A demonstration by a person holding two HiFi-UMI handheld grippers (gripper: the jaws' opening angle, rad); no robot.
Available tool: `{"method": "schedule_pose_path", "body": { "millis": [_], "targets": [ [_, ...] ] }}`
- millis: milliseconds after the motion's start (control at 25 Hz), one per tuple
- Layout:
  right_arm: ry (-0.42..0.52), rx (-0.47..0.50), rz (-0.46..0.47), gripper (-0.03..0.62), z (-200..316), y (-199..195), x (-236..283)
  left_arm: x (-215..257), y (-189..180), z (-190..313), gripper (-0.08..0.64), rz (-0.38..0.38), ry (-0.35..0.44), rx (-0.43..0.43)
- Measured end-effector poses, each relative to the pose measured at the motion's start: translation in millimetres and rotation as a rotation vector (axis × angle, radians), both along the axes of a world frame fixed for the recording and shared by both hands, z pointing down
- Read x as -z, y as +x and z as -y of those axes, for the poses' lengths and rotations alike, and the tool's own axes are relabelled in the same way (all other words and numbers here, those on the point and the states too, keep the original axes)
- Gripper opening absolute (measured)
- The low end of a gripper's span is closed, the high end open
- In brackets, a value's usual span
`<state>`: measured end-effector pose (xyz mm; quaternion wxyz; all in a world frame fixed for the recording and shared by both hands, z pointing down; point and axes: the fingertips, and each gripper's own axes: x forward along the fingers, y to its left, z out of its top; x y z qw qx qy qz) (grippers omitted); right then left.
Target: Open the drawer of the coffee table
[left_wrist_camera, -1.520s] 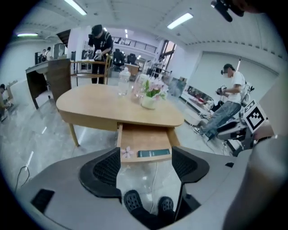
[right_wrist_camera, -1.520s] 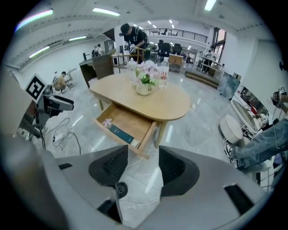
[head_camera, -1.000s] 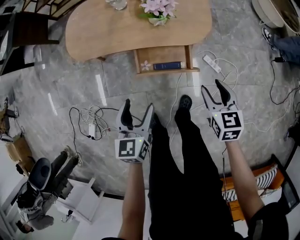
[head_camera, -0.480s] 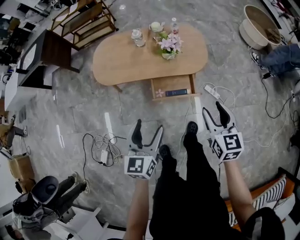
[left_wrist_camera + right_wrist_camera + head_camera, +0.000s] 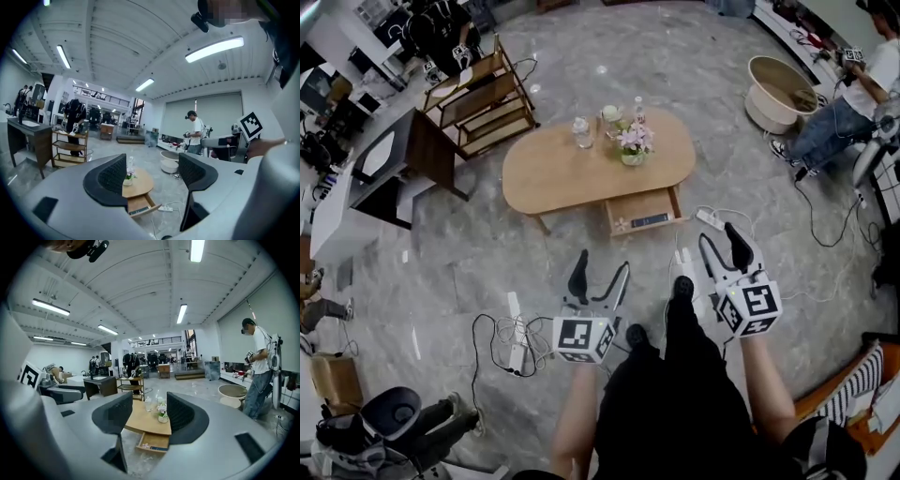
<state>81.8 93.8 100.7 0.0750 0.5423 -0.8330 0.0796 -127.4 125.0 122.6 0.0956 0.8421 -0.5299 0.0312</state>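
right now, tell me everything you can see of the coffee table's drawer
The drawer is a shallow, light wooden tray, pulled well out from under the oval coffee table toward the person, level and open-topped. Inside lie a dark blue flat object near the front wall and a small pink flower beside it. The left gripper and right gripper hang apart from it.

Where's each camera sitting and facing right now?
Head view: on the person's head, looking steeply down at the coffee table, its open drawer, the left gripper, right gripper, forearms and legs.
Left gripper view: on the left gripper, facing roughly level along its open, empty jaws toward the table.
Right gripper view: on the right gripper, likewise, open jaws framing the table.
Shared: both gripper views show the drawer between the jaws.
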Motion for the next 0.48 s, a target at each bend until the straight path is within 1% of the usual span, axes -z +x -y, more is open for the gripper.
{"method": "schedule_pose_path", "body": {
  "millis": [80, 200, 280, 360, 480],
  "targets": [
    [0.029, -0.009, 0.012, 0.206, -14.5, -4.2, 18.2, 15.7, -3.6, -10.8, 0.353, -0.008, 0.028, 0.002],
    [0.076, -0.031, 0.033, 0.206, -37.4, -9.3, 41.8, 36.8, -9.4, -29.0, 0.318, -0.023, 0.072, -0.008],
    [0.103, -0.038, 0.041, 0.206, -51.9, -14.2, 52.1, 48.1, -15.5, -41.4, 0.308, -0.024, 0.099, -0.011],
    [0.111, -0.032, 0.037, 0.204, -63.7, -19.1, 55.4, 55.9, -21.3, -51.7, 0.301, -0.024, 0.117, -0.003],
    [0.095, -0.019, 0.032, 0.192, -74.5, -23.1, 52.1, 61.4, -29.0, -62.0, 0.283, -0.025, 0.135, 0.024]
  ]
}}
